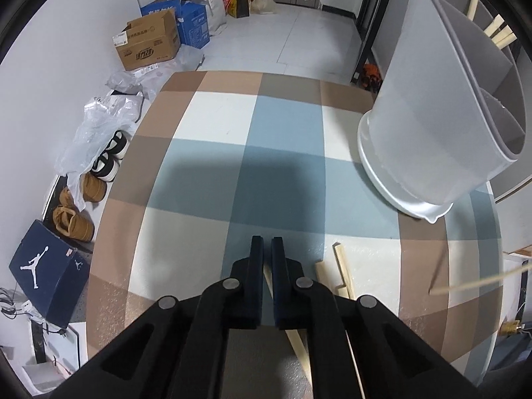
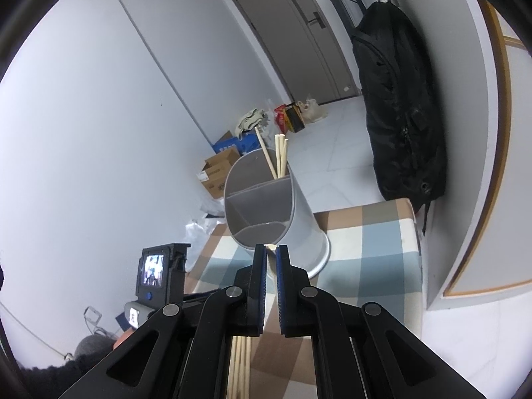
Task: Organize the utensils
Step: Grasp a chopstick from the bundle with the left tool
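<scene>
My left gripper [image 1: 267,242] hangs over the checked tablecloth [image 1: 212,153], shut on a wooden chopstick [image 1: 297,344] that runs back under its fingers. Two more chopsticks [image 1: 342,271] lie loose on the cloth just to its right. The grey divided utensil holder [image 1: 429,116] on its white base stands at the right, with chopsticks [image 1: 498,35] sticking out of its far compartment. In the right wrist view my right gripper [image 2: 271,249] is shut on chopsticks [image 2: 241,365], their tips showing between the pads, just in front of the holder [image 2: 266,199].
A thin stick [image 1: 482,281] hangs in the air at the right of the left wrist view. Cardboard boxes [image 1: 149,40], shoes [image 1: 106,156] and a shoe box [image 1: 46,276] crowd the floor left of the table. A black bag [image 2: 399,106] hangs beside the table's far corner.
</scene>
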Demonstrator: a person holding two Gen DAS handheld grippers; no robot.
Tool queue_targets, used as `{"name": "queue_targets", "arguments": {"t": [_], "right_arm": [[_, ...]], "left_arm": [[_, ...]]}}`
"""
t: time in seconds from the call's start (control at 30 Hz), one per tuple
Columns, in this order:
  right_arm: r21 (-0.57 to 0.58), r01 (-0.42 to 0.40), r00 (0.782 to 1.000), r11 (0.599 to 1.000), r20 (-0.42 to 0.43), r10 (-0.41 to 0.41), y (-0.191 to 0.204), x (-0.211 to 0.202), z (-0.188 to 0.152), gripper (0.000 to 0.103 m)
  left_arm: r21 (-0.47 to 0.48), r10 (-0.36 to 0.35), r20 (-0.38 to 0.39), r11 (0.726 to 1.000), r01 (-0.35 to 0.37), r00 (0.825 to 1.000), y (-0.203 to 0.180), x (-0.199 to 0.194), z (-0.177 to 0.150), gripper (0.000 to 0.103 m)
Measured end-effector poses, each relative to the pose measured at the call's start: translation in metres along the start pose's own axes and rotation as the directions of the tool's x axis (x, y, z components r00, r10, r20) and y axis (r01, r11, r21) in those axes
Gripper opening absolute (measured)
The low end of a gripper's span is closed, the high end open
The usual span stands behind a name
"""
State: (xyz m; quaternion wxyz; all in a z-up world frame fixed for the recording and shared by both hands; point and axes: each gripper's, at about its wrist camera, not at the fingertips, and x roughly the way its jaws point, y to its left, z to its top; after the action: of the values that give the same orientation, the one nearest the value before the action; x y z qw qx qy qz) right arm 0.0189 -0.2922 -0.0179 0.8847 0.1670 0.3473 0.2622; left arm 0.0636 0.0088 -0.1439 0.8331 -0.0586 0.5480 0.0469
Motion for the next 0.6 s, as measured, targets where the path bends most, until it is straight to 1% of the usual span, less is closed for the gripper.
{"name": "queue_targets", "arguments": {"t": [0.23, 0.27, 0.3, 0.37, 0.4, 0.47, 0.5, 0.53, 0.57, 0.6], "right_arm": [[0.008, -0.003, 1.0, 1.0, 0.003, 0.003, 0.0, -0.001, 0.002, 0.005], [0.007, -0.004, 1.0, 1.0, 0.004, 0.004, 0.0, 0.0, 0.001, 0.005], [0.006, -0.005, 1.0, 1.0, 0.004, 0.005, 0.001, 0.0, 0.001, 0.005], [0.006, -0.005, 1.0, 1.0, 0.004, 0.005, 0.001, -0.001, 0.0, 0.005], [0.004, -0.006, 1.0, 1.0, 0.003, 0.006, 0.002, -0.001, -0.001, 0.005], [0.002, -0.005, 1.0, 1.0, 0.003, 0.005, 0.002, -0.002, -0.001, 0.005], [0.001, -0.006, 1.0, 1.0, 0.003, 0.006, 0.003, -0.002, -0.001, 0.005], [-0.001, -0.006, 1.0, 1.0, 0.005, 0.006, 0.003, -0.003, -0.001, 0.005], [-0.002, -0.005, 1.0, 1.0, 0.007, 0.005, 0.003, -0.004, -0.001, 0.005], [-0.001, -0.005, 1.0, 1.0, 0.008, 0.005, 0.003, -0.004, -0.001, 0.005]], "left_arm": [[0.009, -0.044, 0.107, 0.999, 0.043, 0.993, -0.003, -0.027, -0.001, 0.0], [0.006, -0.042, 0.107, 0.999, 0.042, 0.993, -0.002, -0.029, -0.001, 0.0], [-0.006, -0.045, 0.091, 0.999, 0.045, 0.995, 0.001, -0.029, -0.001, 0.0], [-0.033, -0.073, 0.044, 0.997, 0.074, 0.996, 0.007, -0.023, -0.001, 0.0], [-0.046, -0.067, 0.029, 0.997, 0.069, 0.997, 0.01, -0.02, -0.001, 0.0], [-0.054, -0.028, -0.021, 0.998, 0.026, 0.999, 0.013, -0.012, -0.001, 0.0], [-0.058, -0.034, -0.047, 0.998, 0.031, 0.998, 0.013, -0.009, -0.002, 0.001], [-0.062, -0.047, -0.069, 0.997, 0.043, 0.996, 0.012, -0.005, -0.002, 0.005], [-0.059, -0.047, -0.086, 0.997, 0.042, 0.995, 0.011, -0.002, -0.002, 0.014], [-0.049, -0.037, -0.103, 0.998, 0.032, 0.994, 0.007, 0.003, -0.002, 0.021]]}}
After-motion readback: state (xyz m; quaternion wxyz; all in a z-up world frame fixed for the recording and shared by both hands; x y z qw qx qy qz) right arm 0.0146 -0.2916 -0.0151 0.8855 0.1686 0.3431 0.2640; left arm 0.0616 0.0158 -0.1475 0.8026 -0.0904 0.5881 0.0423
